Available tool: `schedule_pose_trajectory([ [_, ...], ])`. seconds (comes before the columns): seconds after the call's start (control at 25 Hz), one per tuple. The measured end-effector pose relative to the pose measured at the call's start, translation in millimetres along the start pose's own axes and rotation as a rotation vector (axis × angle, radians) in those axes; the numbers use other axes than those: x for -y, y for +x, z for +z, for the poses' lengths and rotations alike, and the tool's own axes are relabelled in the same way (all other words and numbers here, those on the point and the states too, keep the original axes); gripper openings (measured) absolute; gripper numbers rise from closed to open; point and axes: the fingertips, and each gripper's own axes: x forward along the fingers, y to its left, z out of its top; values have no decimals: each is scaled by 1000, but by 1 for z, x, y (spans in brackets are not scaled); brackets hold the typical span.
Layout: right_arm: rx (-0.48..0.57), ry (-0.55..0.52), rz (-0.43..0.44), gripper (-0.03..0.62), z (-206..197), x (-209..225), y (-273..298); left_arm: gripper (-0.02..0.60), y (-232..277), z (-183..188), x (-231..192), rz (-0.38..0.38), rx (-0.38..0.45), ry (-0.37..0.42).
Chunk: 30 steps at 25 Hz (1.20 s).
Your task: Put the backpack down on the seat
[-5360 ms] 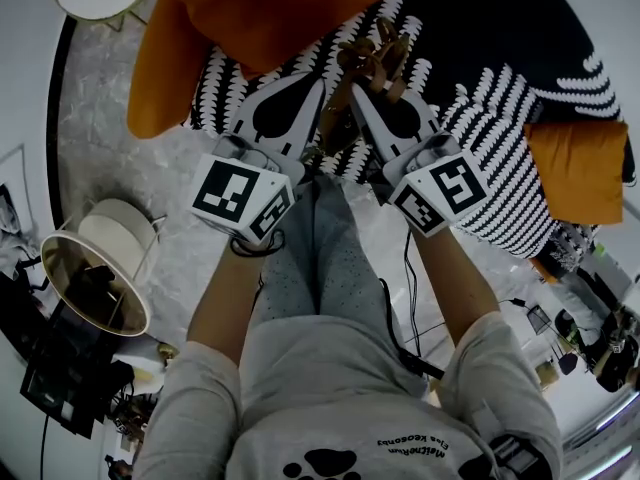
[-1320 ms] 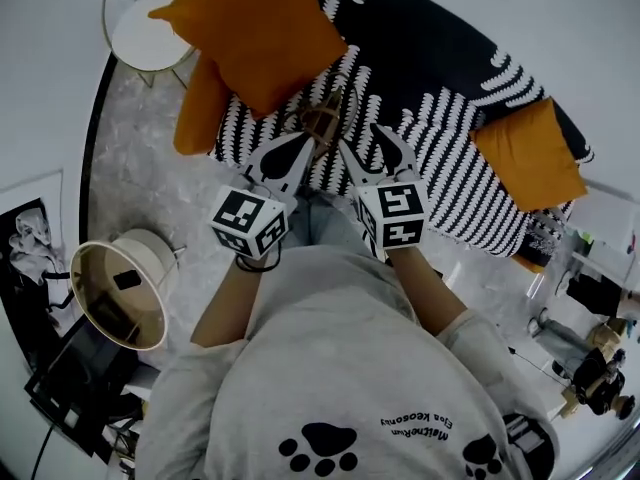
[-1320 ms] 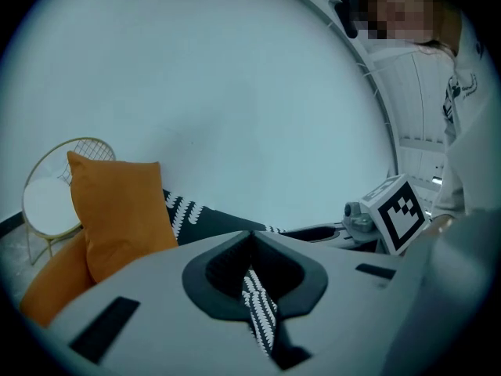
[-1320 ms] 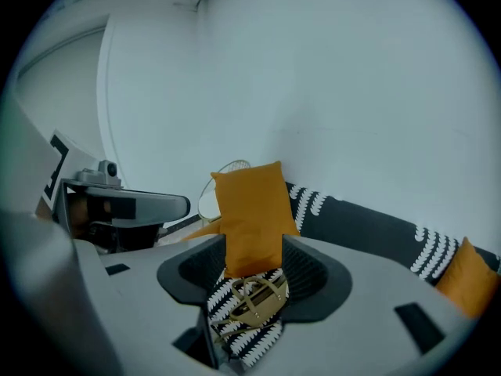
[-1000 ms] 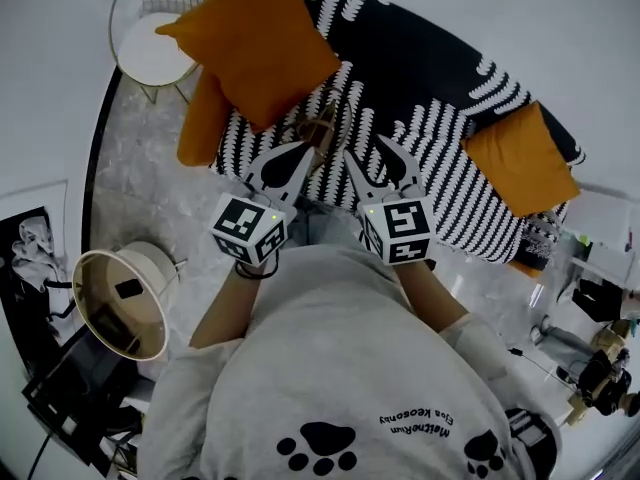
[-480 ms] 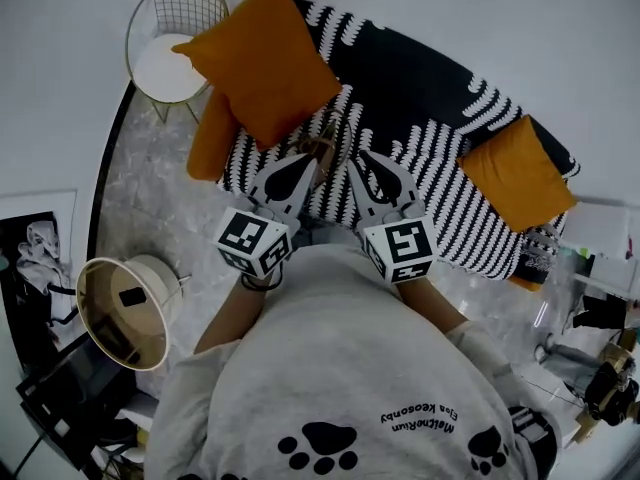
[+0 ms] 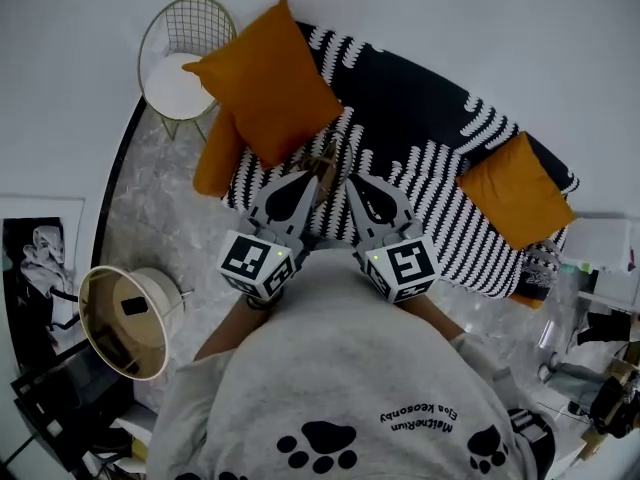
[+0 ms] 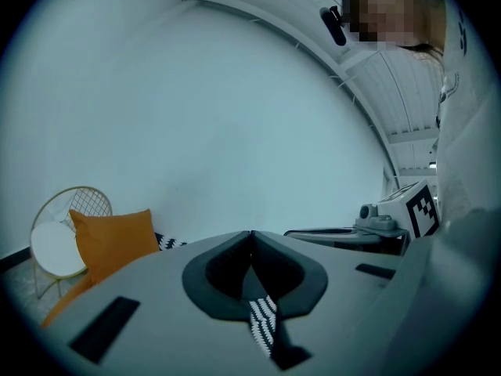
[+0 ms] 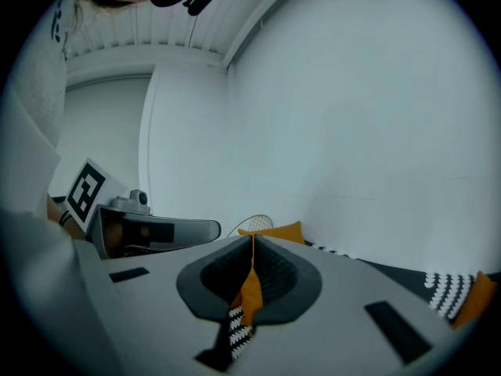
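The small brown backpack (image 7: 325, 156) rests on the black-and-white striped sofa seat (image 7: 440, 183), partly hidden by my gripper tips. My left gripper (image 7: 314, 176) points at it from just in front, jaws together with nothing between them. My right gripper (image 7: 350, 180) is beside it, also shut and empty. In the left gripper view, the left gripper (image 8: 251, 232) shows only a sliver of striped fabric through its closed jaws. In the right gripper view, the right gripper (image 9: 252, 238) frames the orange cushion (image 9: 274, 233) far behind.
A big orange cushion (image 7: 270, 78) leans on the sofa's left end, with another (image 7: 218, 153) below it and a third (image 7: 515, 188) at the right. A gold wire side table (image 7: 185, 68) stands at the far left. A round lamp shade (image 7: 120, 318) sits on the marble floor.
The right gripper's jaws have gone from wide apart to shut. Both grippers have drawn back toward my chest, and the backpack stays on the seat.
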Motion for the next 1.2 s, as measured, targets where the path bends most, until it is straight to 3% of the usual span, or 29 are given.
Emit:
schedule_pose_trajectory([
  [0.4,106,-105,45,32,10,-9,-10,20,-6,1,11,30,24,25],
  [0.68,126,-113,61,34,11,-6,-15,20,4,0,31,-14,23,92],
  [1.2,136,-90,73,32,10,-2,-15,20,8,4,32,-14,33,106],
])
